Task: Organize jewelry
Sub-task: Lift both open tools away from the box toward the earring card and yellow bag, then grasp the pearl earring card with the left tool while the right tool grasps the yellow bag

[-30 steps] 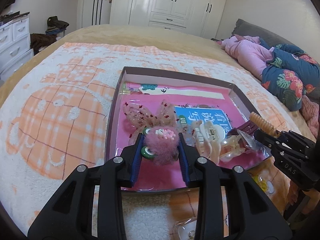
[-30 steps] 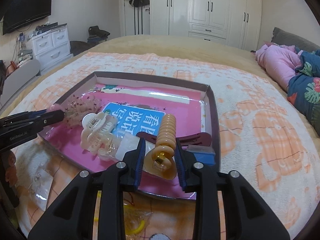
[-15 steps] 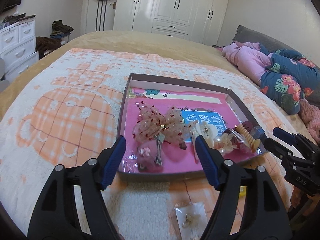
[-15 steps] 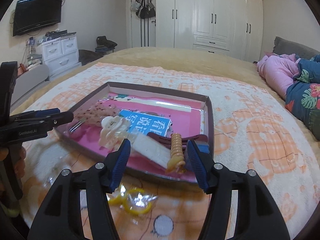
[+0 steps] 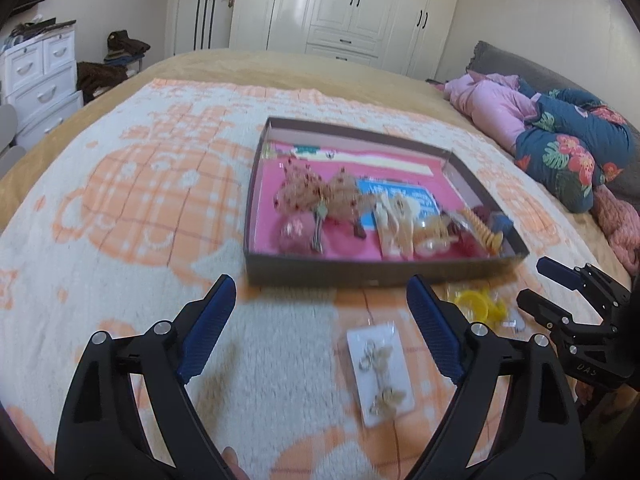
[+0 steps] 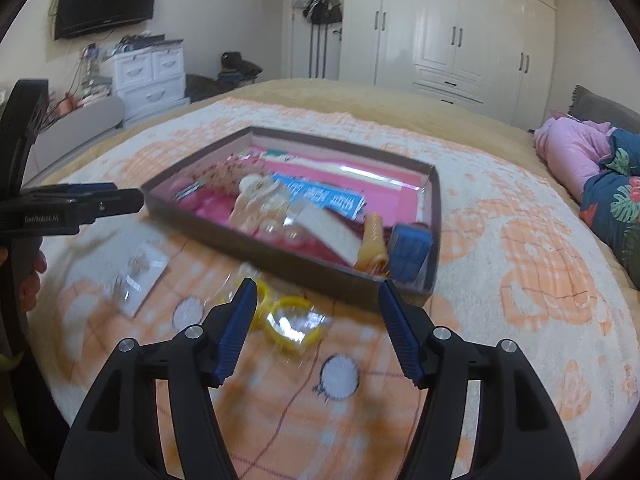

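- The bed carries everything, under a white blanket with orange checks.
- A shallow brown box sits about mid-bed on the blanket, its inside lined pink.
- Inside the box, toward its near wall, lie the hair pieces: a speckled mesh bow to the left, a fuzzy pink clip just in front of it, a cream claw clip in the middle, and a ridged amber clip by the near right corner.
- The left tool hangs over bare blanket just outside the box's near wall; its blue-padded jaws have just been spreading and stand wide, with nothing between them.
- The right tool is likewise wide apart and empty after just opening, above the blanket in front of the box's near right corner.
- A white card of earrings in a clear sleeve lies flat on the blanket, near the left tool's right jaw.
- Yellow rings in a clear wrapper lie between the right tool's tips and the box.
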`<state>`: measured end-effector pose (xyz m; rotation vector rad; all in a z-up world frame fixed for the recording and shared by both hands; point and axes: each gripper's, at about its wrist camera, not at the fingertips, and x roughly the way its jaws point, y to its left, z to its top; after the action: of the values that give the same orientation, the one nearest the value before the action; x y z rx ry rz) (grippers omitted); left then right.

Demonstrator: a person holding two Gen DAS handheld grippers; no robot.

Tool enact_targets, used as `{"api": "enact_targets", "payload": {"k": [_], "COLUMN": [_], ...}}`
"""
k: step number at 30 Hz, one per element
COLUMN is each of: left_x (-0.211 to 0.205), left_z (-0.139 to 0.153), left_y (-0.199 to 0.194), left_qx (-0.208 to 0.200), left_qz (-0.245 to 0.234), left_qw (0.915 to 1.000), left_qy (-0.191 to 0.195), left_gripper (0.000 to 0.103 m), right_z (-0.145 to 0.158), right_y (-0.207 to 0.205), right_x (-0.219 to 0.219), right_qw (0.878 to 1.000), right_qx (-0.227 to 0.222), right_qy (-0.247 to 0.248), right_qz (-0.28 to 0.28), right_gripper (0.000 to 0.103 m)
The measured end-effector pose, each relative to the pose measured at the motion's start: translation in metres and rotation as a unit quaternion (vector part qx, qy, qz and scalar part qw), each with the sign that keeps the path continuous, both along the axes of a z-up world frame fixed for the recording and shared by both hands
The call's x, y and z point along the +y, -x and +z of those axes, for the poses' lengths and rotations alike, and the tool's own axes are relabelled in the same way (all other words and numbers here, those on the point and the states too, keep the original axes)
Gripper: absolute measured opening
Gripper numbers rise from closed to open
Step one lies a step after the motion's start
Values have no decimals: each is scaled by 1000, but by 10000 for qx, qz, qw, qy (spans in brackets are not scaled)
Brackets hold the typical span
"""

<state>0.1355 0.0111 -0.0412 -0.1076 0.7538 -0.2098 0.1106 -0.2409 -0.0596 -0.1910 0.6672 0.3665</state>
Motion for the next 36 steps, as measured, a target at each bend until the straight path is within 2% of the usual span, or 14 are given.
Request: {"api": "enact_targets", "payload": {"k": [6, 12, 19, 21, 23, 24, 25, 27, 32, 33, 35, 36], "left_x": [-7, -18, -37, -41, -42, -41, -41, -40, -38, -38, -36, -36], "left_z": [-13, -32, -40, -43, -43, -43, -42, -42, -40, -39, -37, -36], "left_y": [15, 20, 23, 24, 25, 25, 24, 24, 25, 26, 26, 27], "left_qx": [267, 538, 537, 531, 514, 515, 520, 531, 531, 529, 513, 505], "left_qz": [-123, -232, -427, -444, -455, -476, -472, -489, -543, -552, -565, -569], "left_qw": [9996, 9981, 9963, 9953, 9947, 9948, 9947, 9949, 9957, 9958, 9962, 9964], "left_qy": [-42, -187, -510, -677, -769, -741, -748, -711, -536, -499, -419, -387], "left_gripper": [78, 78, 78, 72, 57, 49, 47, 35, 29, 29, 29, 29], "right_z": [-14, -29, -37, -39, -40, -40, -40, -40, -41, -41, -41, -41], "right_y": [12, 10, 1, -2, -6, -8, -11, -16, -23, -22, -18, -15], "right_x": [12, 17, 17, 18, 21, 21, 23, 26, 36, 38, 42, 44], "right_qw": [9987, 9973, 9963, 9958, 9952, 9950, 9948, 9943, 9928, 9927, 9919, 9912], "right_qx": [-20, 81, 126, 155, 185, 197, 215, 265, 291, 305, 222, 175], "right_qy": [382, 642, 785, 834, 885, 904, 926, 965, 1079, 1052, 1105, 1140], "right_qz": [323, 355, 341, 358, 372, 371, 366, 363, 435, 497, 590, 647], "right_gripper": [64, 66, 67, 67, 67, 67, 67, 67, 63, 53, 44, 36]}}
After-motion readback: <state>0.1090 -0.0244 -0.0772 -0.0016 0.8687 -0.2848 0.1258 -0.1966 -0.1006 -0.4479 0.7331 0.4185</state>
